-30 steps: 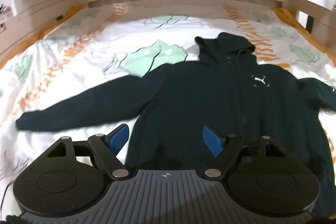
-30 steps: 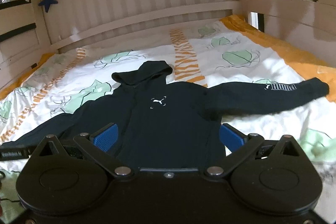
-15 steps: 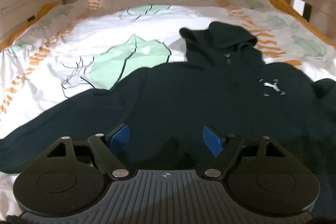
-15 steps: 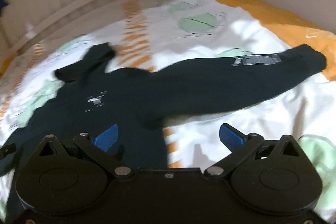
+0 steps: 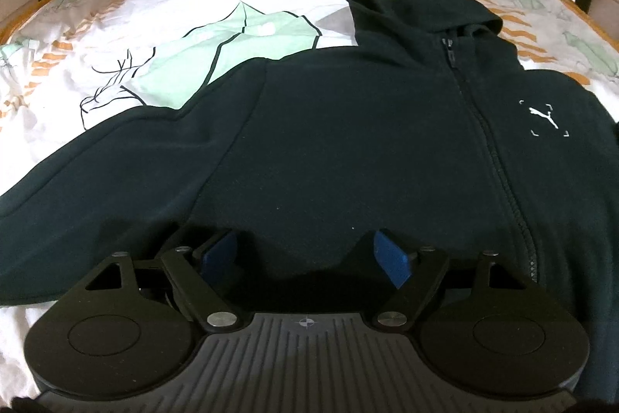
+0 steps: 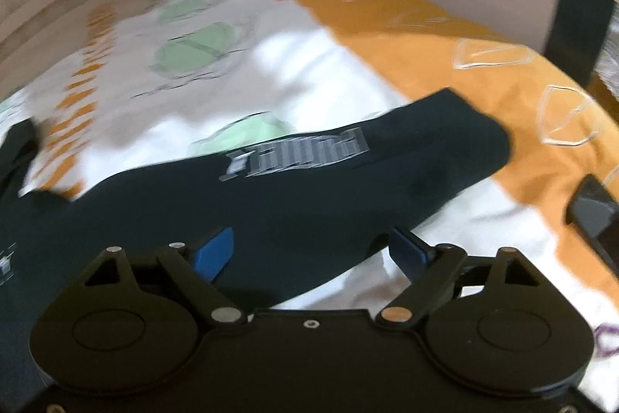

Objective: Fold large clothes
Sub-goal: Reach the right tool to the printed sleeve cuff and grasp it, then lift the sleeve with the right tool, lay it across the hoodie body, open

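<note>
We have swung our right gripper (image 6: 309, 250) from the hoodie's (image 5: 348, 142) chest toward the sleeve (image 6: 329, 180) at 2 o'clock. Our left gripper (image 5: 305, 254) has closed in on the body. Both are released, so sleeve folding looks next.

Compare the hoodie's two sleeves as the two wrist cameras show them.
The left-view sleeve is plain, its cuff out of frame; the right-view sleeve carries pale lettering, its cuff showing. The first lies on white bedding, the second reaches the orange border. Both are dark and flat.

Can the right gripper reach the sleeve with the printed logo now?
Probably yes: the right gripper is open, with the dark hoodie's logo-printed sleeve lying flat on the bedsheet right before its fingers, nothing between.
</note>
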The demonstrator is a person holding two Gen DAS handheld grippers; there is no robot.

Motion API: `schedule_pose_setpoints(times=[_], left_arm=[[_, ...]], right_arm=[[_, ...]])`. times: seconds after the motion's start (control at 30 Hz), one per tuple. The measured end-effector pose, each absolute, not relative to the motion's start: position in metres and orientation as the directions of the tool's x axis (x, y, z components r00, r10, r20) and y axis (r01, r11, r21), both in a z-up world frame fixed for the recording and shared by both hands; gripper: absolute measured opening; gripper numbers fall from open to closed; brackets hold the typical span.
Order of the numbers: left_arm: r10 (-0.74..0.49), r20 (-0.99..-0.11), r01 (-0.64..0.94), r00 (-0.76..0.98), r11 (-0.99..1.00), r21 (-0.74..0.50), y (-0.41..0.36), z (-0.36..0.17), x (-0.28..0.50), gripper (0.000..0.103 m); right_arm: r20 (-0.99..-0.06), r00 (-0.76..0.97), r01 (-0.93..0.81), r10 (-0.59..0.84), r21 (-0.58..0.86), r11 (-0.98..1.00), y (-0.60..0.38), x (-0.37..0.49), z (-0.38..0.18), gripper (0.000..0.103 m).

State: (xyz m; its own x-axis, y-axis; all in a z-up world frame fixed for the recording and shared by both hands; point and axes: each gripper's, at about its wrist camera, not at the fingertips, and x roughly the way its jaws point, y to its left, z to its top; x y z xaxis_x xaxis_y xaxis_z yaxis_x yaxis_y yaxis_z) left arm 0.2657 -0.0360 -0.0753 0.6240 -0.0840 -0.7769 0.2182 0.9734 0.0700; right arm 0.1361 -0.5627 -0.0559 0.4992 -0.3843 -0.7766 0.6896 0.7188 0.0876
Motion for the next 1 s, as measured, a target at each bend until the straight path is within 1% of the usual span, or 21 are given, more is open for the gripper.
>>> schedule_pose_setpoints(times=[0.03, 0.1, 0.13, 0.23, 0.3, 0.37, 0.4, 0.43, 0.5, 0.53, 0.6, 0.67, 0.73, 0.87, 1.0], left_arm=[[-0.081, -0.775, 0.215, 0.627, 0.974, 0.072, -0.036, -0.076, 0.265, 0.079], [-0.07, -0.776, 0.202, 0.627, 0.977, 0.074, -0.034, -0.077, 0.264, 0.083], [-0.063, -0.778, 0.196, 0.625, 0.977, 0.078, -0.036, -0.078, 0.267, 0.084], [-0.061, -0.79, 0.183, 0.61, 0.981, 0.066, -0.035, -0.078, 0.271, 0.087], [-0.066, -0.801, 0.174, 0.595, 0.984, 0.048, -0.033, -0.078, 0.274, 0.088], [-0.074, -0.813, 0.173, 0.578, 0.984, 0.033, -0.031, -0.078, 0.277, 0.088], [-0.077, -0.818, 0.176, 0.571, 0.984, 0.03, -0.031, -0.077, 0.278, 0.088], [-0.081, -0.82, 0.177, 0.566, 0.984, 0.025, -0.03, -0.076, 0.28, 0.088], [-0.089, -0.821, 0.173, 0.564, 0.985, 0.012, -0.029, -0.075, 0.281, 0.087], [-0.092, -0.821, 0.172, 0.563, 0.985, 0.007, -0.028, -0.075, 0.281, 0.087], [-0.095, -0.822, 0.174, 0.562, 0.985, 0.005, -0.028, -0.072, 0.282, 0.087], [-0.103, -0.815, 0.174, 0.57, 0.985, -0.003, -0.028, -0.068, 0.281, 0.087], [-0.113, -0.802, 0.173, 0.586, 0.985, -0.012, -0.027, -0.061, 0.281, 0.087], [-0.136, -0.775, 0.178, 0.617, 0.983, -0.031, -0.024, -0.045, 0.281, 0.087], [-0.171, -0.763, 0.169, 0.624, 0.982, -0.082, -0.018, -0.032, 0.282, 0.087]], right_arm=[[-0.782, 0.482, 0.703, -0.396, 0.075, 0.708, -0.571, 0.136, -0.058, 0.084], [-0.795, 0.45, 0.727, -0.407, 0.061, 0.684, -0.587, 0.134, -0.063, 0.083], [-0.8, 0.442, 0.736, -0.405, 0.065, 0.674, -0.592, 0.134, -0.066, 0.08], [-0.811, 0.433, 0.766, -0.393, 0.101, 0.635, -0.612, 0.132, -0.076, 0.079], [-0.805, 0.452, 0.781, -0.384, 0.15, 0.606, -0.621, 0.131, -0.079, 0.079], [-0.797, 0.462, 0.797, -0.389, 0.181, 0.577, -0.626, 0.131, -0.081, 0.071], [-0.793, 0.464, 0.804, -0.395, 0.19, 0.563, -0.628, 0.131, -0.081, 0.061], [-0.788, 0.468, 0.806, -0.4, 0.195, 0.559, -0.629, 0.13, -0.08, 0.046], [-0.773, 0.507, 0.788, -0.382, 0.235, 0.569, -0.632, 0.127, -0.077, 0.028], [-0.766, 0.519, 0.785, -0.38, 0.25, 0.567, -0.632, 0.125, -0.073, 0.024], [-0.751, 0.53, 0.778, -0.394, 0.246, 0.578, -0.626, 0.124, -0.064, 0.022], [-0.725, 0.546, 0.759, -0.42, 0.215, 0.615, -0.615, 0.126, -0.047, 0.022], [-0.695, 0.584, 0.725, -0.42, 0.213, 0.655, -0.601, 0.13, -0.027, 0.022], [-0.625, 0.685, 0.631, -0.374, 0.252, 0.734, -0.565, 0.144, 0.021, 0.021], [-0.55, 0.785, 0.497, -0.284, 0.286, 0.819, -0.508, 0.167, 0.064, 0.021]])
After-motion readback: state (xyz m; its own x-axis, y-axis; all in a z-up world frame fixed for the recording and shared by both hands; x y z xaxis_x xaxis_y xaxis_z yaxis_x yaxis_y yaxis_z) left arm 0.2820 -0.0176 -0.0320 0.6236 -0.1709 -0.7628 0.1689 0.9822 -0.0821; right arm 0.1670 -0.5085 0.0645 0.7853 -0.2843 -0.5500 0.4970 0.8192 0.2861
